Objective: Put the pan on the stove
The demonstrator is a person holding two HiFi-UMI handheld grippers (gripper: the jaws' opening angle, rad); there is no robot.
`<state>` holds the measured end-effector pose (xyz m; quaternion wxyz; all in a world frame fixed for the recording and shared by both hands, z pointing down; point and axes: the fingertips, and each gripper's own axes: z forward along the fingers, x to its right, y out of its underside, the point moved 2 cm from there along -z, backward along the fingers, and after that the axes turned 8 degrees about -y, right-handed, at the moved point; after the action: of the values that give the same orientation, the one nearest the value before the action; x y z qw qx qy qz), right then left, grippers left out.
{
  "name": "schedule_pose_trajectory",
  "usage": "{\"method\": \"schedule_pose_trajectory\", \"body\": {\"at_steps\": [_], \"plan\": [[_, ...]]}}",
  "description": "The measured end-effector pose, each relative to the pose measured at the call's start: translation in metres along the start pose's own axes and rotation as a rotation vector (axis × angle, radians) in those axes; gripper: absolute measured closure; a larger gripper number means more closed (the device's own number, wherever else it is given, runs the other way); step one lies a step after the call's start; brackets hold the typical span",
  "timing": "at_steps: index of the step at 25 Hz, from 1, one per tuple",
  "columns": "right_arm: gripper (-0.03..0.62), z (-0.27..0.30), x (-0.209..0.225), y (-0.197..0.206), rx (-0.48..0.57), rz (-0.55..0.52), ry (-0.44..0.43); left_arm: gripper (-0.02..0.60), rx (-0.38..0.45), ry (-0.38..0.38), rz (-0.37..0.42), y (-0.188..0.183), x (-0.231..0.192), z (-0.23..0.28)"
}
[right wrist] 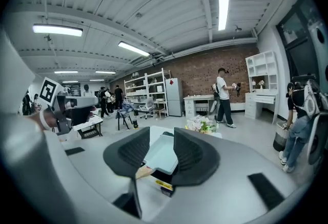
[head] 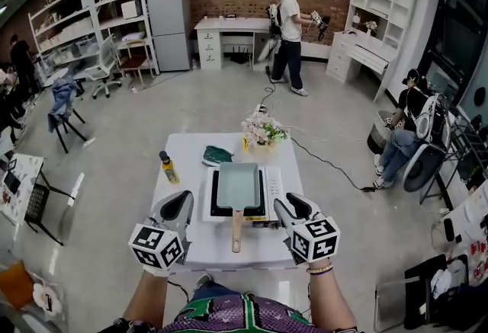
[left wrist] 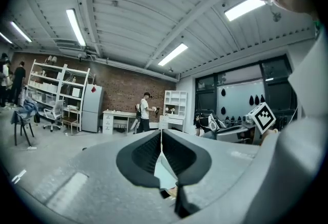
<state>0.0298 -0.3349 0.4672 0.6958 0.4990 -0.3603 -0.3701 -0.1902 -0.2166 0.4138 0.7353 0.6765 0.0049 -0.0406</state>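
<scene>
The pale green rectangular metal pan point(head: 238, 185) is probably stiff and rather light, with slippery walls. I think its long wooden handle point(head: 237, 228) is the best place to hold it. The pan lies flat on the white portable stove point(head: 272, 190) on the white table point(head: 179, 240). The left gripper point(head: 181, 203) is clenched on nothing. The right gripper point(head: 289, 207) is released and empty.

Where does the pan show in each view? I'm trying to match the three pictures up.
Head view: the pan lies at the centre on the stove, with its handle toward the camera.
Left gripper view: only a pale sliver of it shows low in the centre, under the closed jaws.
Right gripper view: low in the centre, beyond the parted jaws.
Shared landmark: the standing person in the white shirt.
</scene>
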Motion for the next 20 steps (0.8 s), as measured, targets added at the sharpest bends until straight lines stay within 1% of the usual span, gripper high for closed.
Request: {"method": "schedule_pose_trajectory", "body": {"at_steps": [3,7,12,17,20], "plan": [[0.45,-0.009,-0.002,-0.015,0.035,-0.015,-0.017,0.562,0.044,-0.036,0.01,-0.009,0.005,-0.01],[0.45,-0.024,-0.012,-0.031,0.084,-0.025,-0.045,0.561,0.074,-0.062,0.023,-0.017,0.014,-0.022],[0.45,-0.042,-0.018,-0.052,0.137,-0.044,-0.062,0.563,0.1,-0.067,0.036,-0.032,0.028,-0.03],[0.468,-0.049,-0.018,-0.058,0.147,-0.067,-0.062,0.563,0.109,-0.058,0.016,-0.035,0.037,-0.035],[0.488,-0.047,-0.02,-0.06,0.149,-0.059,-0.065,0.563,0.108,-0.07,0.026,-0.036,0.037,-0.037]]}}
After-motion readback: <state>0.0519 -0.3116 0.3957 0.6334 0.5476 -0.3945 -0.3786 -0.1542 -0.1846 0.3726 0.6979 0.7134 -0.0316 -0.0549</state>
